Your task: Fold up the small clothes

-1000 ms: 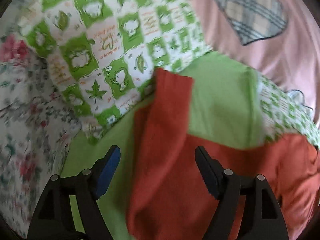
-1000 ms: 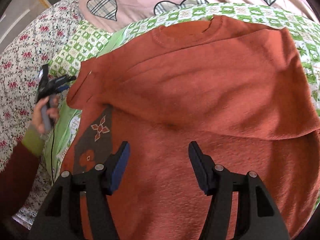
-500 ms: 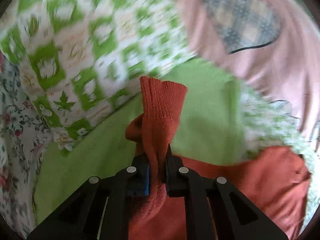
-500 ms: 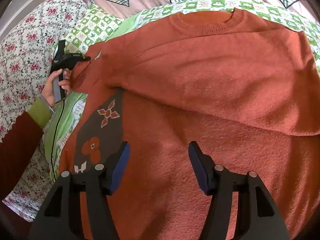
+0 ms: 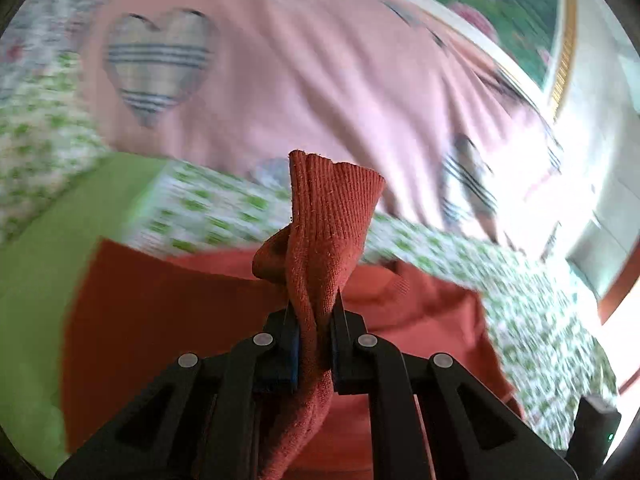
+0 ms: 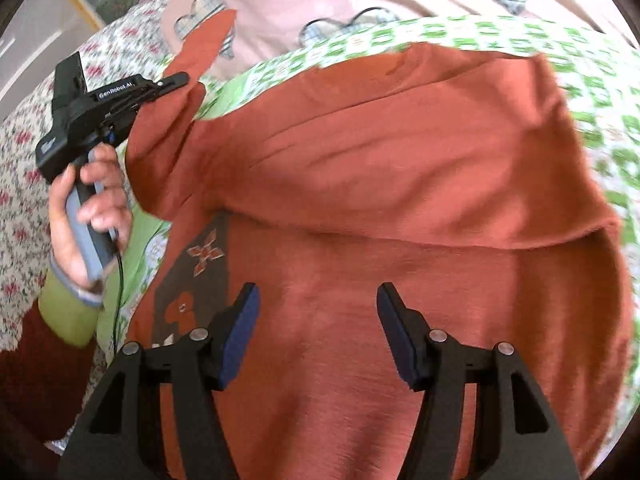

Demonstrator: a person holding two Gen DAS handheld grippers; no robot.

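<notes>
On the bed, over a green sheet [image 6: 132, 236] and a green-check cloth [image 6: 592, 80], lies the rust-red sweater [image 6: 400, 184], spread across most of the right wrist view, roughly 9 to 3 o'clock. Neck end sits toward 12; collar itself hard to make out. Hem end cut off by the frame at 6. Dark patch w/ flower shapes [image 6: 200, 272] at approx 8 o'clock of that view, partly hidden behind the right gripper's near finger.

Left gripper [image 5: 314, 344]: jaws nearly together, clamped on the sweater's sleeve [image 5: 328, 216]. Ribbed cuff sticks up past the pads toward 12; rest of sleeve hangs bunched below, hidden by the gripper body. In the right wrist view the same gripper [image 6: 160, 88] sits at 10 o'clock, held by the left hand [image 6: 88, 208], w/ the sleeve raised off the bed and the cuff pointing to 11. Pads not visible from that side.

Right gripper [image 6: 318, 332]: jaws wide, nothing between the pads, over the sweater body. Can't tell whether the tips touch the knit.

Left wrist view bkgd badly blurred: pink quilt [image 5: 320, 80] w/ plaid heart [image 5: 156, 68] at 10–11 o'clock, framed picture [image 5: 520, 12] at 1, only partly readable. Dark object [image 5: 596, 424] at 4–5 o'clock, cut off, can't identify.

Floral bedcover [image 6: 24, 184] at 9 o'clock in the right wrist view, behind a green cuff [image 6: 68, 312] and dark red sleeve end, lower edge cut off.
</notes>
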